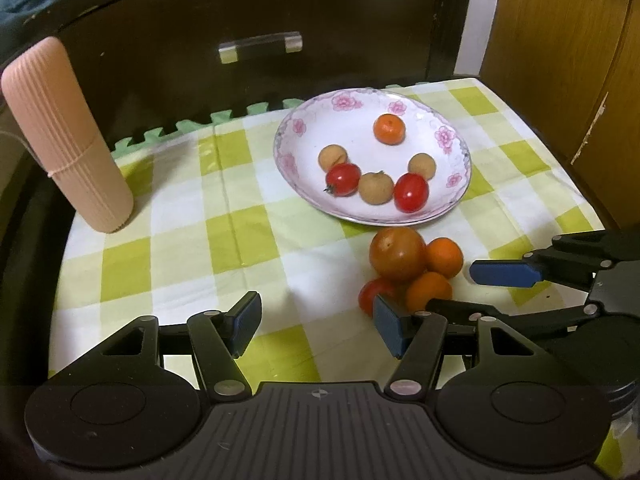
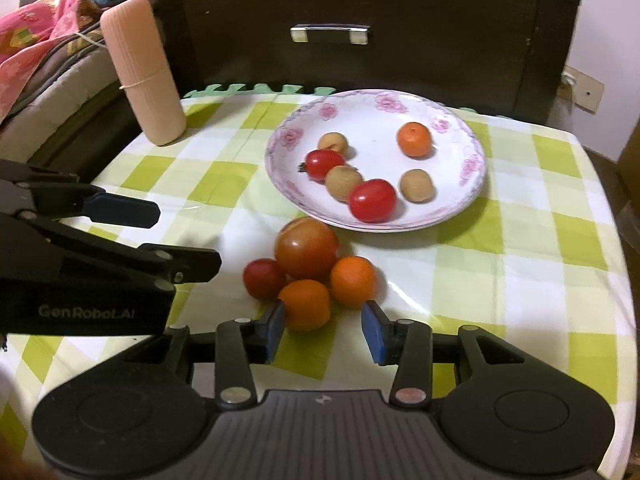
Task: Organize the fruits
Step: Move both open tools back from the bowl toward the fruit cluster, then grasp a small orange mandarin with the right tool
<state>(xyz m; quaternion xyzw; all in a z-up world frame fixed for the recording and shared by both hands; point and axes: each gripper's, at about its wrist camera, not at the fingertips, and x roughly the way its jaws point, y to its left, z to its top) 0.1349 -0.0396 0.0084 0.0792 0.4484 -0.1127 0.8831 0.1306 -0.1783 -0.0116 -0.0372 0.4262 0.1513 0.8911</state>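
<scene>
A flowered white plate (image 1: pixel 360 106) (image 2: pixel 376 128) holds a small orange (image 1: pixel 389 129), two cherry tomatoes and three brown longans. In front of it on the checked cloth a large tomato (image 1: pixel 397 254) (image 2: pixel 307 248), a small red tomato (image 2: pixel 264 278) and two oranges (image 2: pixel 353 281) huddle together. My right gripper (image 2: pixel 324 330) (image 1: pixel 452 288) is open, and the nearest orange (image 2: pixel 305 304) (image 1: pixel 428 290) sits at its fingertips, close to the left pad. My left gripper (image 1: pixel 318 326) (image 2: pixel 176 236) is open and empty, left of the cluster.
A pink ribbed cylinder (image 1: pixel 66 136) (image 2: pixel 142 72) stands at the cloth's back left corner. Behind the table is a dark wooden drawer front with a handle (image 1: pixel 260 48). A wooden cabinet (image 1: pixel 560 60) flanks the right; bedding (image 2: pixel 36 40) lies at the left.
</scene>
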